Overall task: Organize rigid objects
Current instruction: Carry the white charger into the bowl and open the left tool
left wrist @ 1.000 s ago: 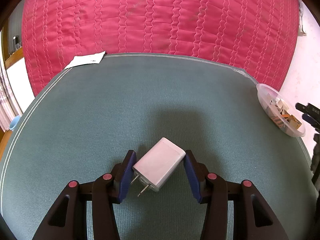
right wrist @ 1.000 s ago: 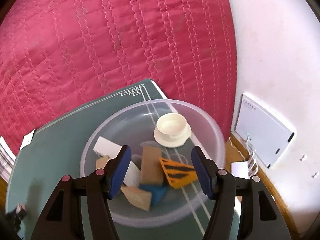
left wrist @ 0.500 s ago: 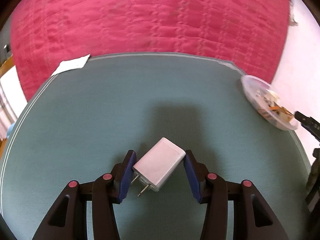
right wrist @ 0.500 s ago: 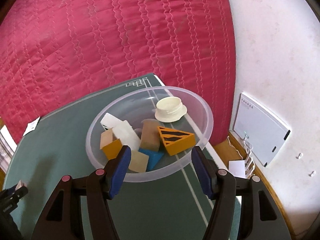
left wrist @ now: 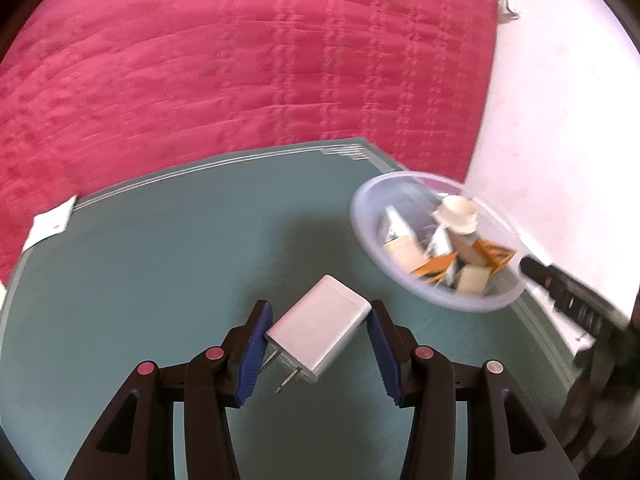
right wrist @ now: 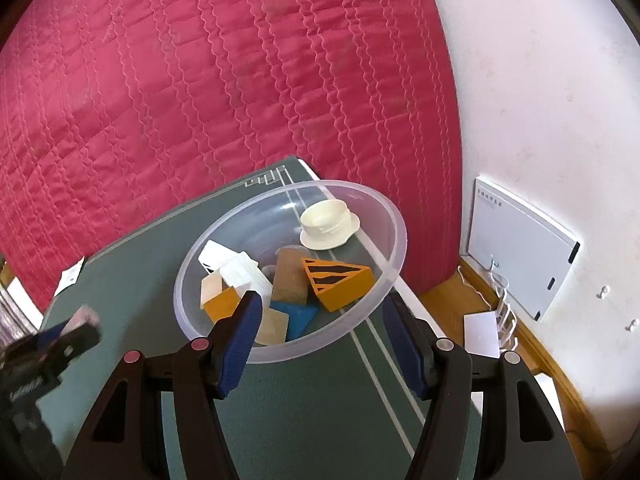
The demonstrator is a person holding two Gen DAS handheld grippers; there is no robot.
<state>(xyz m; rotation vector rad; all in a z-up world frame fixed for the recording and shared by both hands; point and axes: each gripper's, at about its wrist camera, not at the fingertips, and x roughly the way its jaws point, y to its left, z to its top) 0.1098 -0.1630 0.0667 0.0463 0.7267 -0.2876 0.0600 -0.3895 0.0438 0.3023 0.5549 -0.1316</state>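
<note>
My left hand-held gripper (left wrist: pixel 318 344) clamps the charger (left wrist: pixel 318 334), light, stiff and slick, across its flat sides, bowl (left wrist: pixel 436 240) at two o'clock.

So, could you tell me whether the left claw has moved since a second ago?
Yes. The left claw, clamped on the white charger, has swung toward the clear bowl; the paper slip slid leftward.

This looks like a bedroom in a home: a red quilted bedspread (right wrist: pixel 224 112) fills the background behind a green mat (left wrist: pixel 160 264), beside a white plastered wall (right wrist: pixel 540 92) and wooden floor (right wrist: pixel 452 300).
</note>
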